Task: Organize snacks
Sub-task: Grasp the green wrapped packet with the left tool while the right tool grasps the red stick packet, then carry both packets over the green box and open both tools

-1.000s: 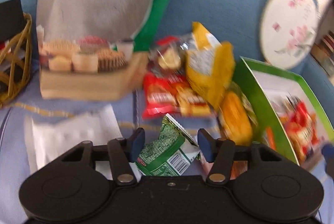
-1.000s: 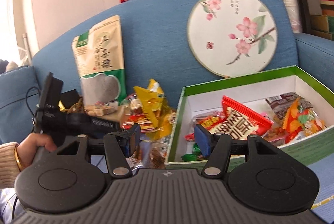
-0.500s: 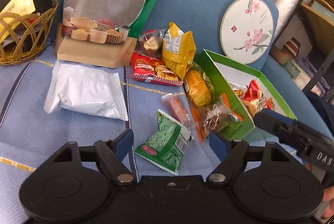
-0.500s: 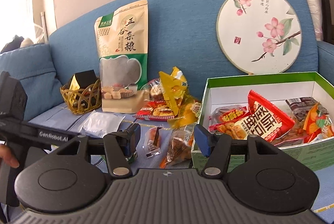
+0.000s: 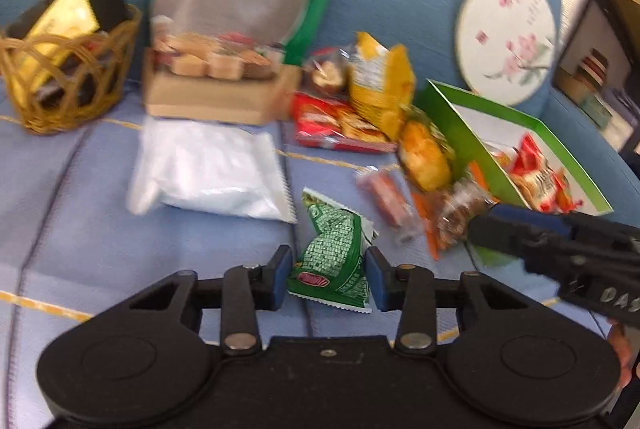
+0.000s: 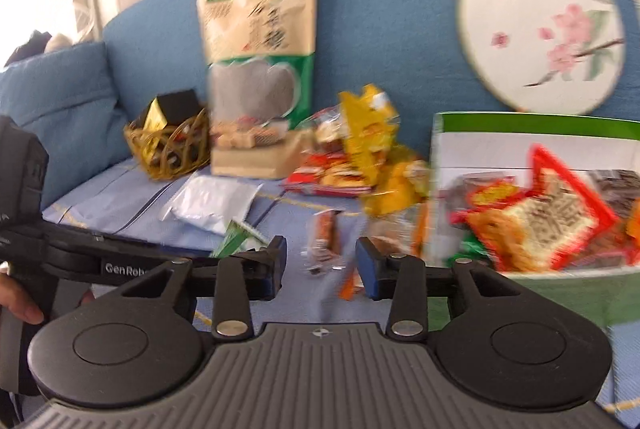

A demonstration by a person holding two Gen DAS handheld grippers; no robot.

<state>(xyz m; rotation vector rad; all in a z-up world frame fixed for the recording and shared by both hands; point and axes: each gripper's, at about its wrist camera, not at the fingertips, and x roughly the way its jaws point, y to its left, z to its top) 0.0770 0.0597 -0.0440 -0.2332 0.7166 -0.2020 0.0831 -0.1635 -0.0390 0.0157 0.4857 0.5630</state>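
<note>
Left wrist view: left gripper [image 5: 327,277], jaws just closing, pads touching the green packet [image 5: 334,261] on the sofa [image 5: 80,213]. Right gripper [image 6: 320,267], jaws closing, still empty around a red snack [image 6: 326,237]. Risk: the crinkly packet may slip before reaching the box [image 5: 460,133].

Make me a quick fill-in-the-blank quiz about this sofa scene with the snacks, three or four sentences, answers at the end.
1. The small packet between the left gripper's fingers is mostly ____.
2. The black-and-gold box sits in a woven ____.
3. The open box that already holds snacks has ____ outer walls.
4. The round fan leaning on the sofa back shows pink ____.

Answers: green; basket; green; flowers
</note>
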